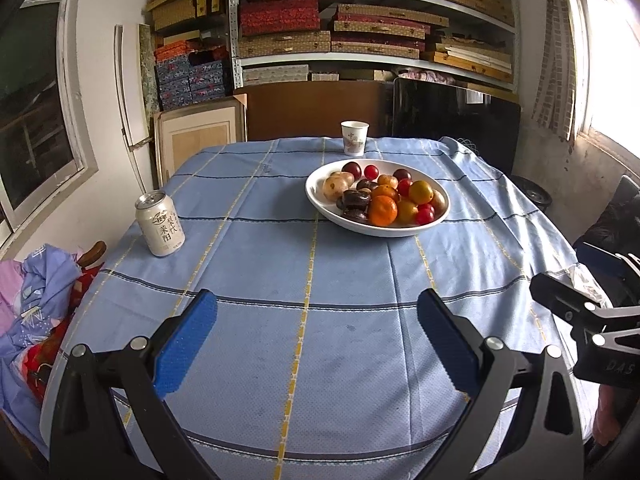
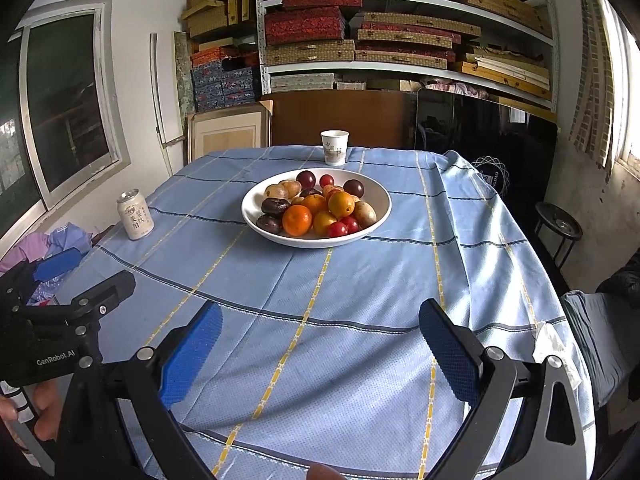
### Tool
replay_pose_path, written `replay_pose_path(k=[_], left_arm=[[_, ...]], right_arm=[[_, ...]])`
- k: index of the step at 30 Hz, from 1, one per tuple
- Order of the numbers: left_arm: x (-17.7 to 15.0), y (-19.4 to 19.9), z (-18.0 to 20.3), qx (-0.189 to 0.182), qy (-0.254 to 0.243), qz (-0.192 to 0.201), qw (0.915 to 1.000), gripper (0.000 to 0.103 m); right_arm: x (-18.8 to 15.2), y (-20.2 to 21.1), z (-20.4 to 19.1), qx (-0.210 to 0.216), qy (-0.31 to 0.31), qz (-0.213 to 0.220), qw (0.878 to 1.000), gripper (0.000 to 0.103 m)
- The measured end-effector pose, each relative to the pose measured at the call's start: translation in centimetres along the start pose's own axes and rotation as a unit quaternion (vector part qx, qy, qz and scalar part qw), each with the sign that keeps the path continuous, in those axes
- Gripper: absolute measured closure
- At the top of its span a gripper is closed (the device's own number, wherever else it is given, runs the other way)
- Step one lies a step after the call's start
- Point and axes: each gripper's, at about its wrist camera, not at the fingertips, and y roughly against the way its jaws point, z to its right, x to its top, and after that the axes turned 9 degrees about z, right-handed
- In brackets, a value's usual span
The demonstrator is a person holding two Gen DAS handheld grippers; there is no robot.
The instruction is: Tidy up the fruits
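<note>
In the left wrist view, the bowl (image 1: 434,222) of fruits (image 1: 382,196) is seen toward the table's far edge; one fruit should be approached from above. The left gripper (image 1: 316,340) is spread wide, empty. In the right wrist view, the right gripper (image 2: 320,344) is likewise held apart, nothing touched

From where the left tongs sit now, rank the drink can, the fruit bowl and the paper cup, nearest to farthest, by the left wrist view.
1. Drink can: left, near the table edge.
2. Fruit bowl: centre-right, mid-table.
3. Paper cup: far edge, behind the bowl.
Left tongs are open over the near cloth.
</note>
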Motion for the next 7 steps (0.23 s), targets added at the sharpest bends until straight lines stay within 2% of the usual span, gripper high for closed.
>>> replay_pose_path(k=[7], left_arm=[[-0.10, -0.33, -0.07, -0.003, 0.005, -0.008, 1.0000, 0.005]], right_arm=[[-0.02, -0.02, 0.01, 0.001, 0.000, 0.000, 1.000, 0.004]])
